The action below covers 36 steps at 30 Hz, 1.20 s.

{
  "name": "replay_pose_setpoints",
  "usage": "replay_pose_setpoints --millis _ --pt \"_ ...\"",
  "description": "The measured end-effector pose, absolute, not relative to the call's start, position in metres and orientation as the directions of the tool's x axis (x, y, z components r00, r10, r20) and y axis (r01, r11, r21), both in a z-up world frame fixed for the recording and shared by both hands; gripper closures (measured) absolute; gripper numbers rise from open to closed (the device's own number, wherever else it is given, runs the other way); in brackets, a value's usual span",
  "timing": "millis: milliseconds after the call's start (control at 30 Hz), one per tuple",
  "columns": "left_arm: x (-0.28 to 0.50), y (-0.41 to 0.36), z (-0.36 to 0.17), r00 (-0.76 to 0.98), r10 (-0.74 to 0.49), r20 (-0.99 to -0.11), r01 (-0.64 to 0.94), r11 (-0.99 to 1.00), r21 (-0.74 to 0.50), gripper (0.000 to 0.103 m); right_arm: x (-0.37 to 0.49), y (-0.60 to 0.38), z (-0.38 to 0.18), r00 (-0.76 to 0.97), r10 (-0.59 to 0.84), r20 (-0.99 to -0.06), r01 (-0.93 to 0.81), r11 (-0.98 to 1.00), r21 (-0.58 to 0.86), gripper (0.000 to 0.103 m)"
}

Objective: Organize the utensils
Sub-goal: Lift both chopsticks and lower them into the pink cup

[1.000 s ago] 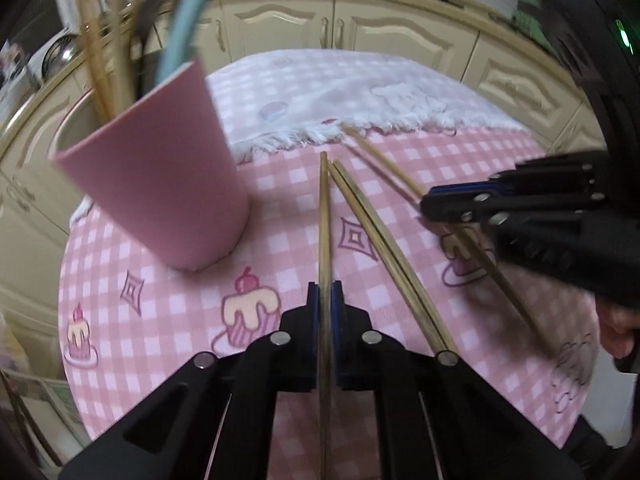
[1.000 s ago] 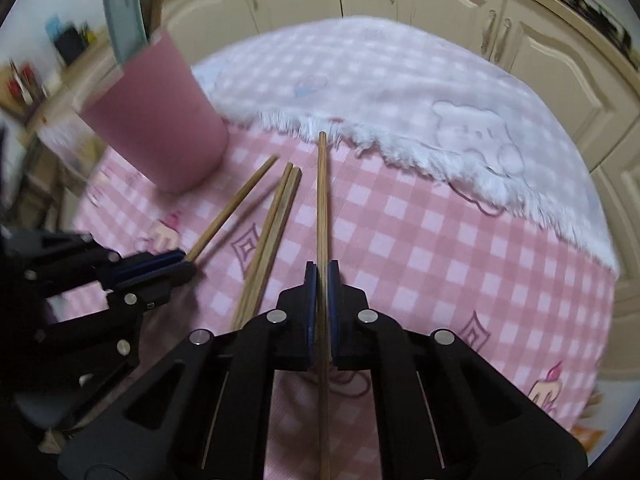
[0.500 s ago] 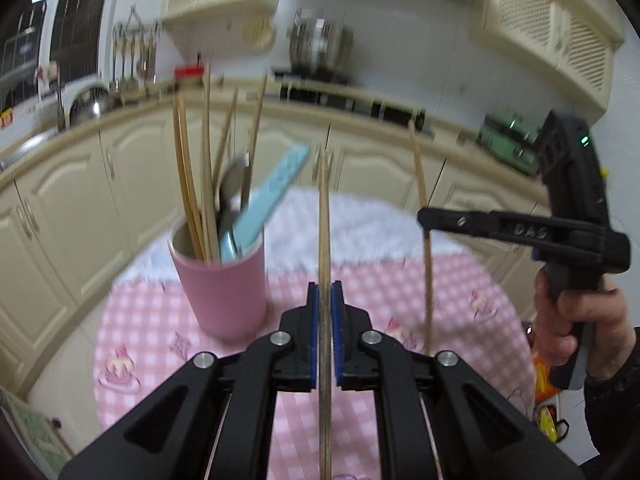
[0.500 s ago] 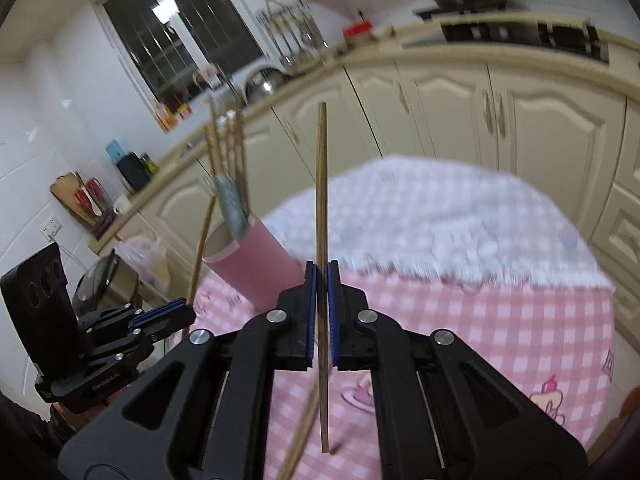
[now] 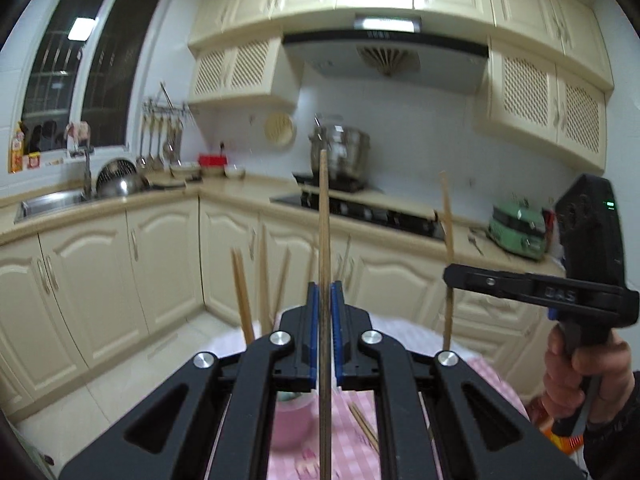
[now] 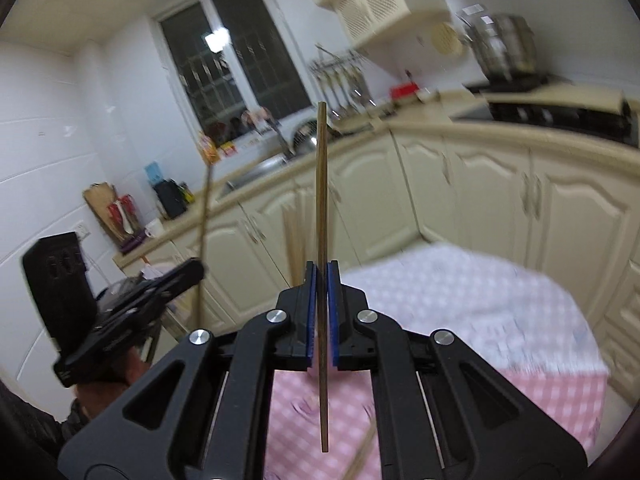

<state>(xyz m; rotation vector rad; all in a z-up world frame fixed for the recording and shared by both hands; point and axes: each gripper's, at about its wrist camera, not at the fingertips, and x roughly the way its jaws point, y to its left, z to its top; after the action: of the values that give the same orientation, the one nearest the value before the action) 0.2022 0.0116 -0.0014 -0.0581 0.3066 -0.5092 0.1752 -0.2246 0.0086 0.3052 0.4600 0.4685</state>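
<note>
Left claw (image 5: 324, 344): clenched on a chopstick (image 5: 324, 240), upright for dropping in.
Right claw (image 6: 322, 320): clenched on another chopstick (image 6: 321, 184).
Pink cup (image 5: 294, 420): below left claw, holding utensils.

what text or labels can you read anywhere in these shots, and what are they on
No text reads clearly in either view.
Embossed characters on the right gripper, on its arm: too blurred to read.
Small print on the range hood: too small to read.
Printed packet on the windowsill: blurred, unreadable.
</note>
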Motion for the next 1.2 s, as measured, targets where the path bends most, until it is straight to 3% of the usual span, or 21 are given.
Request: replay_pose_setpoints --millis 233,567,1200 --pt "0.239 0.021 0.031 0.868 -0.47 -0.163 0.45 0.881 -0.145 0.097 0.207 -0.188 0.044 0.823 0.512 -0.246 -0.425 0.842 0.332 0.097" --pt "0.285 0.023 0.041 0.878 -0.471 -0.088 0.448 0.873 -0.193 0.097 0.243 -0.16 0.052 0.837 0.501 -0.221 -0.433 0.852 0.293 0.097" --pt "0.319 0.017 -0.01 0.868 -0.477 -0.139 0.444 0.87 -0.214 0.097 0.271 -0.136 0.012 0.809 0.491 -0.323 -0.416 0.867 0.275 0.097"
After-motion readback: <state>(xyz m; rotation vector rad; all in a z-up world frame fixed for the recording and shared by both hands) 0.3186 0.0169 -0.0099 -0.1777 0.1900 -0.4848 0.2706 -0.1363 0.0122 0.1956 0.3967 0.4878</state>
